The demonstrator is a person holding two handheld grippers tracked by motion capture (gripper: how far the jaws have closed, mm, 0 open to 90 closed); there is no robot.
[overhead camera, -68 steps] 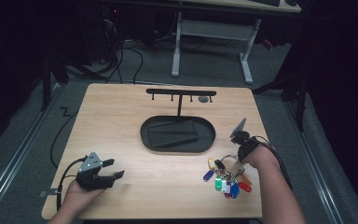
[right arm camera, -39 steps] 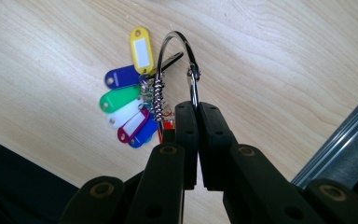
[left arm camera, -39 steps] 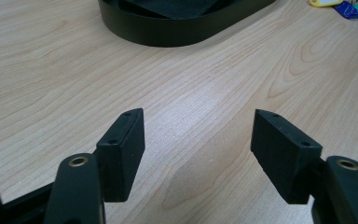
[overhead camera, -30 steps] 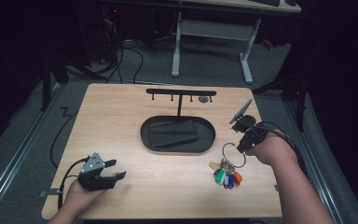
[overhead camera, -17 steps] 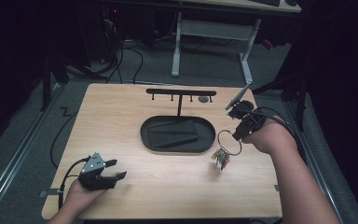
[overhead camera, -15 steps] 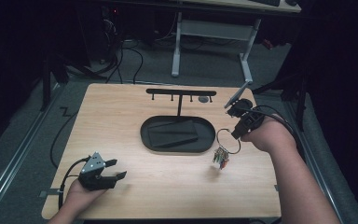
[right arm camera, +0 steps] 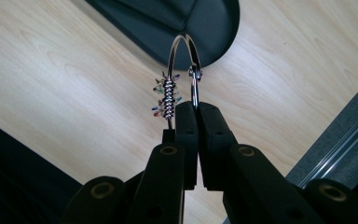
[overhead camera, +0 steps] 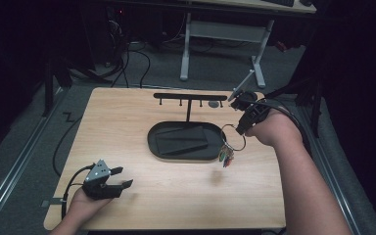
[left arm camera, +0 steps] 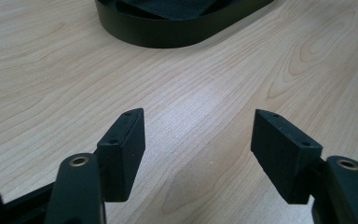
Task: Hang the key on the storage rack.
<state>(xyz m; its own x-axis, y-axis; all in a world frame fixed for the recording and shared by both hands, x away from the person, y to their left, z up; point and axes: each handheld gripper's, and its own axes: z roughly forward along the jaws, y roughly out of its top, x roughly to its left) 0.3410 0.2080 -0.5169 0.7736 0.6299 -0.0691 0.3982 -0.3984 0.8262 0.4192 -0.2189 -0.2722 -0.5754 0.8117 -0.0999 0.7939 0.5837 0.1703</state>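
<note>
My right gripper point(overhead camera: 241, 128) is shut on a large metal key ring point(overhead camera: 233, 136) and holds it in the air just right of the black oval tray point(overhead camera: 159, 144). Several coloured key tags point(overhead camera: 225, 155) dangle from the ring. In the right gripper view the jaws pinch the ring point(right arm camera: 184, 70) with the tags point(right arm camera: 167, 99) strung beside them, above the table and the tray's end point(right arm camera: 214, 32). My left gripper point(overhead camera: 118, 177) rests open at the front left of the table. Its fingertips point(left arm camera: 123, 144) stand wide apart over bare wood, with the tray point(left arm camera: 168, 35) ahead.
A black T-shaped hook rack point(overhead camera: 190, 97) stands behind the tray, with several small pegs along its bar. The wooden table point(overhead camera: 127, 117) is ringed by dark floor, cables and a white desk frame point(overhead camera: 223, 36) beyond the far edge.
My right gripper has lifted the key ring off the table and carried it up and back toward the rack's right end. The tags now hang free. The left gripper has stayed put.
</note>
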